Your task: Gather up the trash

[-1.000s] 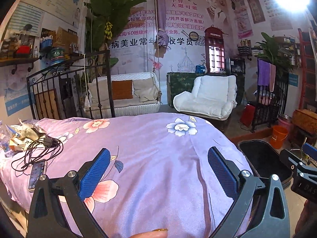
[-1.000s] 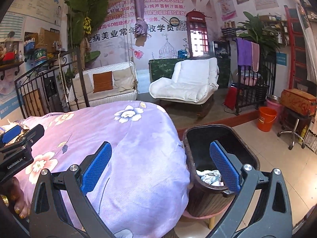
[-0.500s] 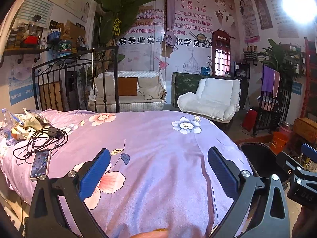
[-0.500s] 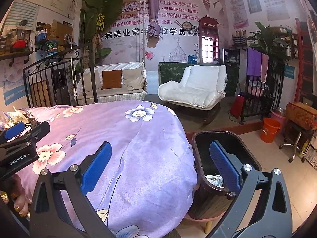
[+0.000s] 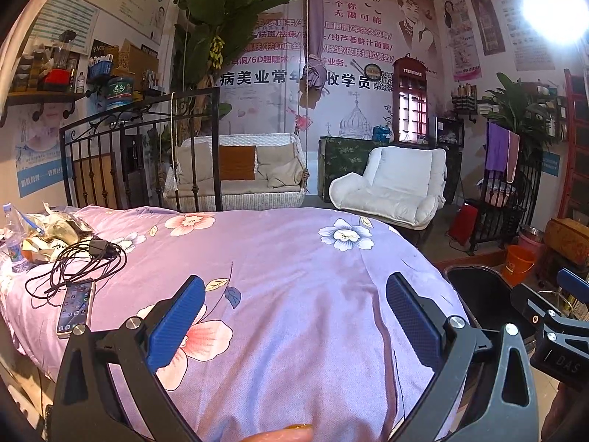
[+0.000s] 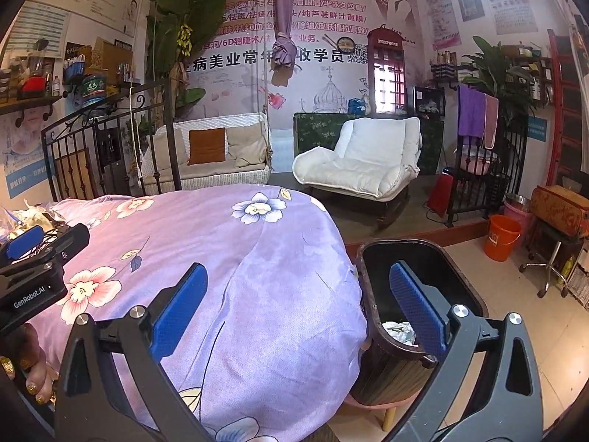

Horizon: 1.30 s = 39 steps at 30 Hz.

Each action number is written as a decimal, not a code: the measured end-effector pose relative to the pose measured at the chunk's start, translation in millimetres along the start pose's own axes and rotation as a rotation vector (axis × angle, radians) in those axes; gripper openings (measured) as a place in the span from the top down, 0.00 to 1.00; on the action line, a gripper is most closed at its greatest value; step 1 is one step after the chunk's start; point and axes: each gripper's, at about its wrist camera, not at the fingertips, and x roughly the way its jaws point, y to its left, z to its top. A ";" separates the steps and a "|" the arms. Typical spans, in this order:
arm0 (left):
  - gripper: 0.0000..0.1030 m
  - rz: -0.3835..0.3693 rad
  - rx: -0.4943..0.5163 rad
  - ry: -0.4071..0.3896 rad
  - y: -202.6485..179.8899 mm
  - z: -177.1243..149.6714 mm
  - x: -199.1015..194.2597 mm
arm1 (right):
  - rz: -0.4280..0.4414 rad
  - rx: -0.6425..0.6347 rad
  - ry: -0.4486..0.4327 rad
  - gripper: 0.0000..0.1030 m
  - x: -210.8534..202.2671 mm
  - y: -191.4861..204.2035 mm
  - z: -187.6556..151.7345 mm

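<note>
A pile of crumpled wrappers (image 5: 55, 230) and a plastic bottle (image 5: 13, 237) lie at the far left of the purple flowered bed (image 5: 294, 276). A dark waste bin (image 6: 416, 294) stands at the bed's right edge, with crumpled paper (image 6: 399, 331) inside; it also shows in the left wrist view (image 5: 486, 294). My left gripper (image 5: 294, 318) is open and empty over the bed's near end. My right gripper (image 6: 298, 307) is open and empty, over the bed's edge and the bin.
A phone (image 5: 75, 309) and a tangled black cable (image 5: 81, 265) lie on the bed next to the trash. A black iron headboard (image 5: 140, 154) stands behind. A white armchair (image 6: 360, 162), an orange bucket (image 6: 502, 237) and a stool (image 6: 552, 258) stand on the floor.
Both grippers have tilted up and drawn back a little, so more of the bed and the far room shows. Both stay open and empty.
</note>
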 end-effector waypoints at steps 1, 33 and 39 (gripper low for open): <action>0.05 -0.001 0.000 0.000 -0.1 -0.7 -0.1 | 0.000 0.000 -0.001 0.05 0.0 -0.1 0.0; 0.05 0.001 0.001 0.000 -0.1 0.0 -1.4 | 0.000 0.001 0.007 0.05 0.8 1.2 -0.7; 0.05 0.001 0.001 0.001 0.1 0.1 -0.5 | 0.001 0.003 0.009 0.05 1.9 2.0 -2.6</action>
